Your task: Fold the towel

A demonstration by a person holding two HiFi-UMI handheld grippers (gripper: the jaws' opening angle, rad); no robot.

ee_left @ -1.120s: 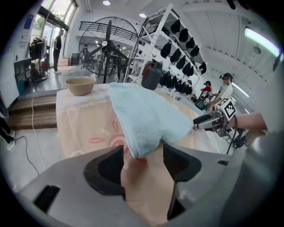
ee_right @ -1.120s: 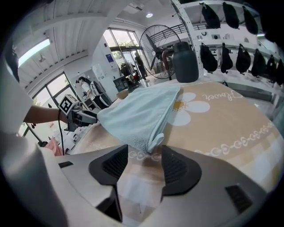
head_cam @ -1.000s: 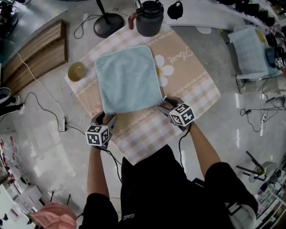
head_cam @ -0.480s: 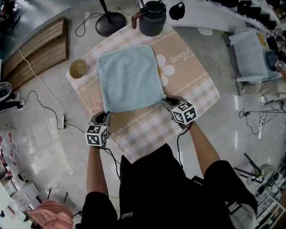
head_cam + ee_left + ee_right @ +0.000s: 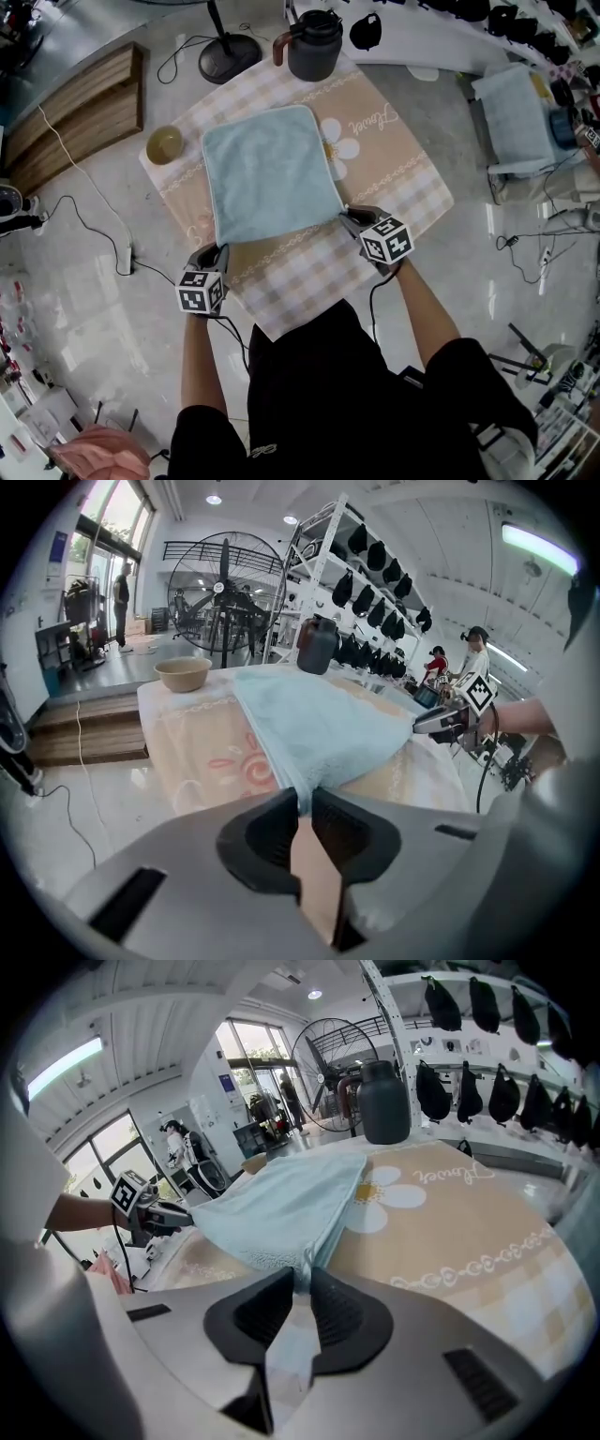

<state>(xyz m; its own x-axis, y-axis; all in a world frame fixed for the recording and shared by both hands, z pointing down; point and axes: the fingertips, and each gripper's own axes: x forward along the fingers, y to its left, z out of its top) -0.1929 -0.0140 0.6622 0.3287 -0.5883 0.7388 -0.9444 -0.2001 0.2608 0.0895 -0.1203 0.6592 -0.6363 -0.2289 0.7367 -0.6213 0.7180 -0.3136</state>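
A light blue towel [image 5: 267,173] lies spread on the checked tablecloth [image 5: 394,169], with its near edge raised a little off the cloth. My left gripper [image 5: 217,250] is shut on the towel's near left corner; the left gripper view shows the towel [image 5: 319,728] pinched between the jaws [image 5: 305,799]. My right gripper [image 5: 345,217] is shut on the near right corner, with towel [image 5: 281,1208] fabric running through its jaws [image 5: 302,1283]. Both pairs of jaws have just been closing onto the corners. The towel sags slightly between the two grippers.
A dark jug [image 5: 314,42] stands at the table's far edge, just beyond the towel. A tan bowl [image 5: 164,143] sits on the far left corner. A fan base [image 5: 230,54], a wooden step [image 5: 66,112] and cables are on the floor around the table.
Both grippers went from open at the towel's near corners to shut on them. They rose slightly, lifting the towel's near edge off the cloth.
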